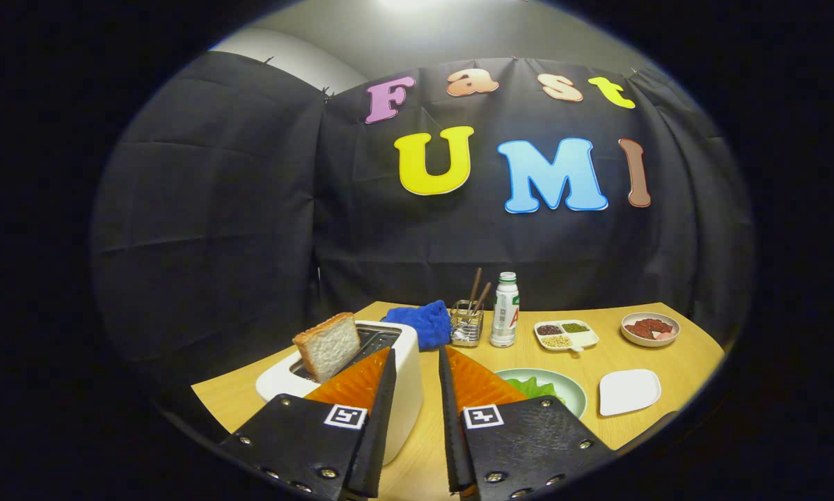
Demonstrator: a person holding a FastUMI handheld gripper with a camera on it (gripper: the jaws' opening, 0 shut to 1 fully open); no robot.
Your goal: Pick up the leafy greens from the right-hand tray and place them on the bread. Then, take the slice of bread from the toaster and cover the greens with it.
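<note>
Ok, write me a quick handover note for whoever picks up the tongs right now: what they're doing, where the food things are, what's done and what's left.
Tongs: held above the table, fingers a narrow gap apart, nothing between them.
Leafy greens: lying on the green plate, just ahead of the right finger, partly hidden by it.
Slice of bread: standing in the white toaster, ahead of the left finger.
White square dish: beside the green plate; I can't tell from here whether anything lies on it.
Done: nothing visible so far.
Left: pick up the greens, lay them on the base bread, then pull the toaster slice and cover them.
</note>
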